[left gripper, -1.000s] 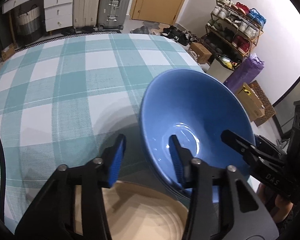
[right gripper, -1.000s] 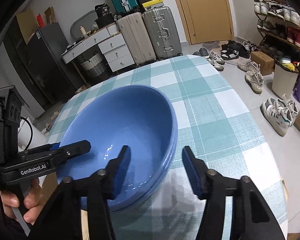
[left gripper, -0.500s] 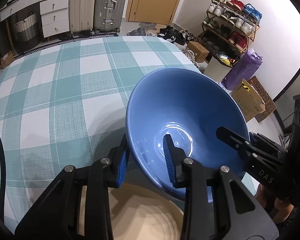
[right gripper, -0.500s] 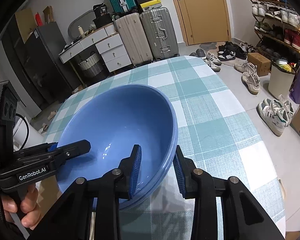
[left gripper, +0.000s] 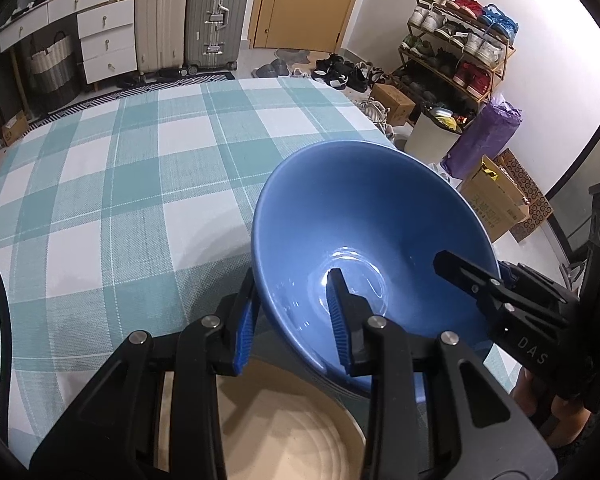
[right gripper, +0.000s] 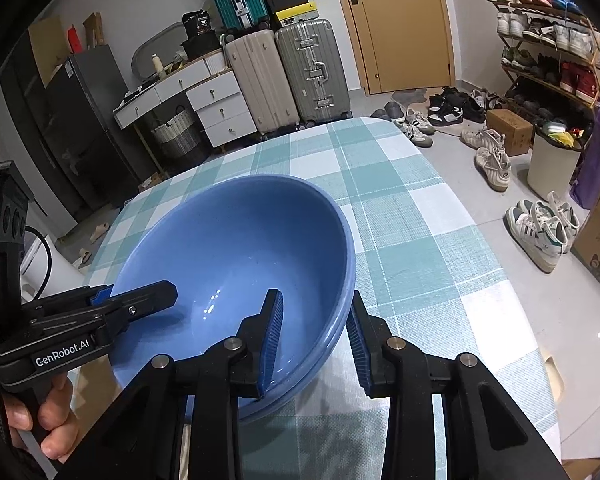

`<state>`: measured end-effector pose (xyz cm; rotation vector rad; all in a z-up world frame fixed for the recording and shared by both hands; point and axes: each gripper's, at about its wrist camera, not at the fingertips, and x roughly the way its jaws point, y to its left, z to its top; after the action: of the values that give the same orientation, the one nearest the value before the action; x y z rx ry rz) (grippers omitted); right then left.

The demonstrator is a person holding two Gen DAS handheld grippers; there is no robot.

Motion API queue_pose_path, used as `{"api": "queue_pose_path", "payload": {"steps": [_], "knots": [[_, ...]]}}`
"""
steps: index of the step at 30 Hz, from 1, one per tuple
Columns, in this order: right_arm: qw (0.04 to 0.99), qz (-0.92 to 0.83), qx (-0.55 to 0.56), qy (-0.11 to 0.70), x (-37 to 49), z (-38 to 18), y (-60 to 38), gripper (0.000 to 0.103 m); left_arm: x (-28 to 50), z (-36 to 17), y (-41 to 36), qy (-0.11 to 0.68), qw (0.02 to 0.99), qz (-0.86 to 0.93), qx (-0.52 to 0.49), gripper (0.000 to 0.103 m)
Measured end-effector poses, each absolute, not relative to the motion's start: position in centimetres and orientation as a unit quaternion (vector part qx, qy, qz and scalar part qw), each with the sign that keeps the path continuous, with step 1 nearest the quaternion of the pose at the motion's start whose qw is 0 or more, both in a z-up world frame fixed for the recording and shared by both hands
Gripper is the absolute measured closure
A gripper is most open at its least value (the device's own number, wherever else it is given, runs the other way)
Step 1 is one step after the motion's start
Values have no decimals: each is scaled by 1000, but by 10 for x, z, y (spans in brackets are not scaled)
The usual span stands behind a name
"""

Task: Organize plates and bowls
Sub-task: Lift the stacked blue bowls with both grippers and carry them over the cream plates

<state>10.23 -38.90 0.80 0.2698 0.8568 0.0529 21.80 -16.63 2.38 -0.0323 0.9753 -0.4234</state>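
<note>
worktop: checked cloth, bare apart from the dishes at its near edge
blue bowls: two nested, now lifted and tilted over the beige plate
left tongs: went from open to clamped on the rim
right tongs: same, pinching the opposite rim, so the carry looks underway

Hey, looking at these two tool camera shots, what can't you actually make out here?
- Beige plate, left wrist view: mostly hidden by the left tool and cut off by the bottom edge.
- Blue bowl underside and what it rests on: hidden by the bowl itself in both views. The right wrist view shows a double rim, suggesting two stacked bowls, but not certainly.
- Right tool pad contact on the rim: unclear.
</note>
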Motion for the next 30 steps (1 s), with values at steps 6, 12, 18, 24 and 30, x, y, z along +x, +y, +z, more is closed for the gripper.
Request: {"api": "queue_pose_path", "payload": {"steps": [6,12,18,24,30], "knots": [[903,25,128,409,97,15,-389,70,210,34,-167,457,866,-204,-14,73],[907,23,125,401,89,25,-388,70,198,46,-166,448,869,-207,-18,73],[912,22,121,391,79,37,-386,70,185,61,-164,436,875,-210,-18,73],[917,22,116,382,68,50,-382,70,171,75,-159,427,879,-210,-20,73],[920,25,112,375,59,61,-375,70,156,89,-152,417,885,-208,-22,73]]}}
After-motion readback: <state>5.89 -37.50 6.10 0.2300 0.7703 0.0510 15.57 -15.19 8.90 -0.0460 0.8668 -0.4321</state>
